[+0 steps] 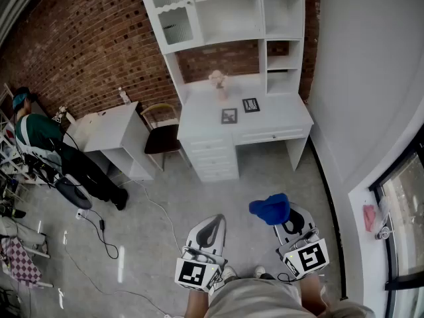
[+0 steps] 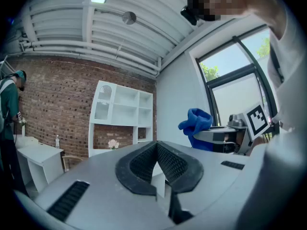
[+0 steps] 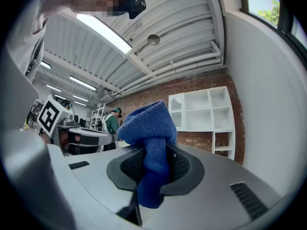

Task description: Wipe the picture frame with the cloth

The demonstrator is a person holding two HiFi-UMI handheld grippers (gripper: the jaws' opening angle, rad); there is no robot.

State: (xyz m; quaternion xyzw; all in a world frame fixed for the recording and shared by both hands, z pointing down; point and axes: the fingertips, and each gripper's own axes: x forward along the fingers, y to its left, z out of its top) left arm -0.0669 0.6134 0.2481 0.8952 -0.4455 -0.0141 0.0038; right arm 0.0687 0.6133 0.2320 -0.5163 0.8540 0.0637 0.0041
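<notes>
The cloth (image 1: 270, 209) is blue, the desk (image 1: 199, 114) white, the brick wall (image 1: 86, 38) reddish-brown (the chair (image 1: 161, 140) dark brown).

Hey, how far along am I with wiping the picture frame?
Done: the blue cloth is clamped in the right tool. In hand: nothing more; the left tool is shut and empty, and both are held over the floor, well short of the white desk. Left: walk up and wipe; two small picture frames stand there, neither touched.
</notes>
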